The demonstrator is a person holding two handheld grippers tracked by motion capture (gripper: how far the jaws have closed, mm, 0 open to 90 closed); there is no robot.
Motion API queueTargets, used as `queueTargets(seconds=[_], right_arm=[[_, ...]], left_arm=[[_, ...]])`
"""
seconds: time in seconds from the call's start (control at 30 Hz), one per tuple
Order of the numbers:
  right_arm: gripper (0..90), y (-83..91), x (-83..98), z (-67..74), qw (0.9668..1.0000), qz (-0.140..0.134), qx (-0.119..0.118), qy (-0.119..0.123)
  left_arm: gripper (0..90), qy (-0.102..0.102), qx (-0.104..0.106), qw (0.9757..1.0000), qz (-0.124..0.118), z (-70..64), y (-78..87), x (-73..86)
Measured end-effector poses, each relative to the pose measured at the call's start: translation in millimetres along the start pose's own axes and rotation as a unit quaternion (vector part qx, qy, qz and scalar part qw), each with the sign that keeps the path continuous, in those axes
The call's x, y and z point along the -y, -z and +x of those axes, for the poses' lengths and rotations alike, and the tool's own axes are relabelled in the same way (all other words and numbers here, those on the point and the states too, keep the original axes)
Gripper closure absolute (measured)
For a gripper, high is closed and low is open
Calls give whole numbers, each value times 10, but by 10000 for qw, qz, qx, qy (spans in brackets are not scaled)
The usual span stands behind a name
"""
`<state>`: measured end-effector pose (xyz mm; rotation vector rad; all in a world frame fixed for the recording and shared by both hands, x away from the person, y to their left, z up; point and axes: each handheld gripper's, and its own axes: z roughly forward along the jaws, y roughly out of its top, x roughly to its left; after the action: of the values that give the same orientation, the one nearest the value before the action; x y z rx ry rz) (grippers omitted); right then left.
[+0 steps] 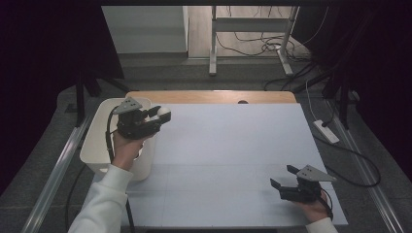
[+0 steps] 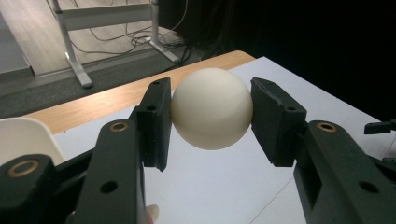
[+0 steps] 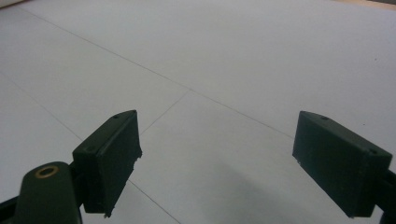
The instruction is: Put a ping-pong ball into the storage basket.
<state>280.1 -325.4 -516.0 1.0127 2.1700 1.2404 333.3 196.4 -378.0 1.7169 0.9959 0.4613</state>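
A cream-white ball [image 2: 211, 108] sits squeezed between the two black pads of my left gripper [image 2: 211, 122], which is shut on it. In the high view that left gripper [image 1: 162, 115] is held up at the table's far left, over the edge of the white bin [image 1: 99, 141], with the ball [image 1: 163, 112] at its tip. My right gripper [image 1: 283, 177] rests low near the front right of the white table top [image 1: 228, 145], jaws wide apart. Its own view shows the right gripper [image 3: 217, 163] with nothing between the pads, just bare white surface.
The white bin stands off the table's left edge. A wooden strip [image 1: 209, 96] runs along the far edge of the table. Beyond it are a metal desk frame [image 1: 252, 39] and cables on the floor. A power strip [image 1: 326, 131] lies to the right.
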Motion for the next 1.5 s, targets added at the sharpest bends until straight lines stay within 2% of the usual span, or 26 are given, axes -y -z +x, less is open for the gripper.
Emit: queueTargets(seconds=[0.5,0.87,1.13,1.5], right_arm=[[152,-10,3,-1,10000,41,19,-2],[152,-15,3,-2,10000,56,25,14],[154,-14,3,0,10000,62,45,8],[153,-12,2,2,10000,38,33,16]], left_arm=[[510,200,-254,9995,-6,181,73,60],[509,398,-521,9978,19,349,135,106],[509,472,-846,9952,106,497,194,141],[509,590,-1077,9921,250,641,206,193]])
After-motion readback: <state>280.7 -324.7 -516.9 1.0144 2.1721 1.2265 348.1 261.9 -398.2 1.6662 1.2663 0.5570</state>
